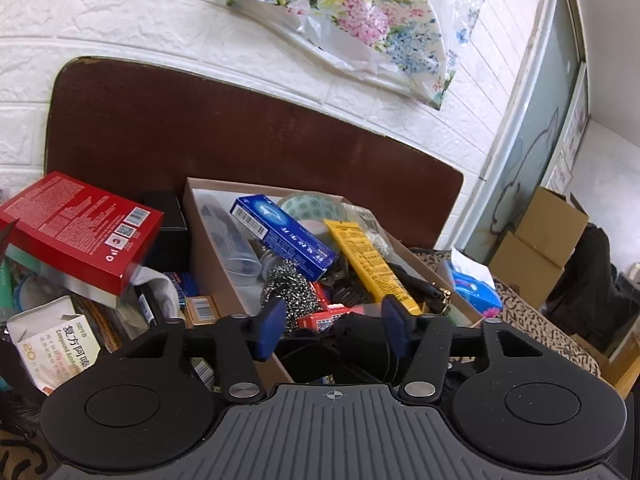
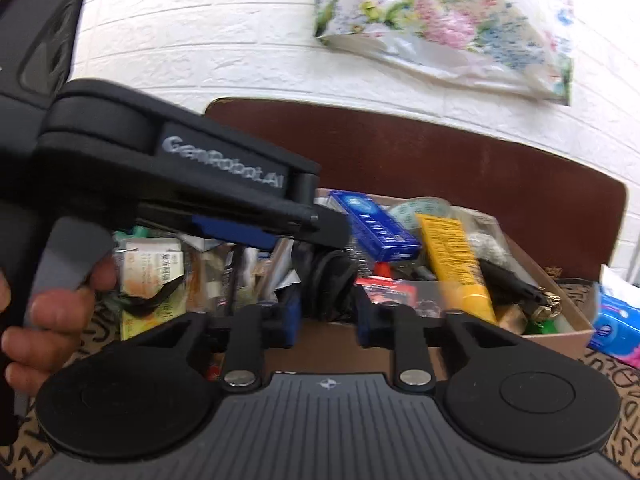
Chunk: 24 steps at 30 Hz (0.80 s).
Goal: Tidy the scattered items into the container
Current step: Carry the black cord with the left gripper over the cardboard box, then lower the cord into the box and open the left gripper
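Note:
An open cardboard box [image 1: 192, 216] holds a blue toothpaste carton [image 1: 284, 236], a yellow tube [image 1: 372, 264], a tape roll [image 1: 316, 204] and a steel scourer [image 1: 290, 284]. A black bundled item [image 1: 352, 336] lies at its near end. My left gripper [image 1: 333, 318] hangs over it, open, with a gap showing beside the left pad. Seen in the right wrist view, the left gripper [image 2: 328, 226] reaches over the box, held by a hand [image 2: 48, 304]. My right gripper [image 2: 327, 317] sits at the near wall, jaws narrow. The black item [image 2: 332, 276] fills the gap; blur hides any contact.
Loose things lie left of the box: a red carton [image 1: 76, 228], a small black box [image 1: 168, 224] and a white medicine carton [image 1: 56, 344]. A blue tissue pack [image 2: 612, 332] lies to the right on patterned cloth. A brown board [image 1: 240, 132] and a white brick wall stand behind.

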Available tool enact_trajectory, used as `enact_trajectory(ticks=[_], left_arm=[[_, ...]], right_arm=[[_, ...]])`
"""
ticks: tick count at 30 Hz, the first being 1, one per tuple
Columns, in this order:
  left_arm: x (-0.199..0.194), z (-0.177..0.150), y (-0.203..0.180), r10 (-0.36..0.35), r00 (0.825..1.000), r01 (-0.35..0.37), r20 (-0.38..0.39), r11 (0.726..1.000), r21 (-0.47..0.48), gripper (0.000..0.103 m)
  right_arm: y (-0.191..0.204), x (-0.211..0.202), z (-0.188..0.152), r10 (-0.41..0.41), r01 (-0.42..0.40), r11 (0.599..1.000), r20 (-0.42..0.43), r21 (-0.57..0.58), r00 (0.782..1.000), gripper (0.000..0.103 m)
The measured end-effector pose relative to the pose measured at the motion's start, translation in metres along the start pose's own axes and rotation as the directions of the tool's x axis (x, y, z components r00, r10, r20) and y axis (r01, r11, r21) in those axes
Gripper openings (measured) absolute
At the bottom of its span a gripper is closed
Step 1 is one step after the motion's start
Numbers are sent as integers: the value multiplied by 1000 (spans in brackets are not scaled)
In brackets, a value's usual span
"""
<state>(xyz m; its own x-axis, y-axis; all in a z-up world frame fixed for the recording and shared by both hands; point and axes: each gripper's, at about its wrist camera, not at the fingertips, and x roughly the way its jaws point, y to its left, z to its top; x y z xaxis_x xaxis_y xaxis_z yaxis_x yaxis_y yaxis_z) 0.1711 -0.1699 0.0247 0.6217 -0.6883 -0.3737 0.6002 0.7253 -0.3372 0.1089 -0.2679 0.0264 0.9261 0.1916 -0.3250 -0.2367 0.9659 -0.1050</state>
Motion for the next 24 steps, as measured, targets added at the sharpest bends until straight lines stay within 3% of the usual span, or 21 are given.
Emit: enact_trajectory(ticks=[8, 10, 12, 17, 24], left_arm=[[14, 36, 5, 57, 997, -55, 55, 998, -44, 48], [23, 49, 8, 95, 994, -92, 54, 994, -51, 60], [30, 54, 12, 165, 985, -161, 59, 985, -55, 84], [17, 50, 25, 178, 979, -173, 102, 984, -52, 84], [15, 39, 26, 170, 983, -167, 74, 985, -50, 89]], right_arm=[[-5, 20, 27, -15, 16, 1000, 44, -27, 999, 25], [-10, 30, 36, -16, 17, 1000, 43, -26, 999, 27], [-20, 48, 40, -20, 20, 1000, 10, 7, 1000, 44], [-34, 49, 29, -87, 86, 994, 11, 67, 996, 62], [-37, 41, 22, -96, 94, 992, 12, 85, 995, 64]])
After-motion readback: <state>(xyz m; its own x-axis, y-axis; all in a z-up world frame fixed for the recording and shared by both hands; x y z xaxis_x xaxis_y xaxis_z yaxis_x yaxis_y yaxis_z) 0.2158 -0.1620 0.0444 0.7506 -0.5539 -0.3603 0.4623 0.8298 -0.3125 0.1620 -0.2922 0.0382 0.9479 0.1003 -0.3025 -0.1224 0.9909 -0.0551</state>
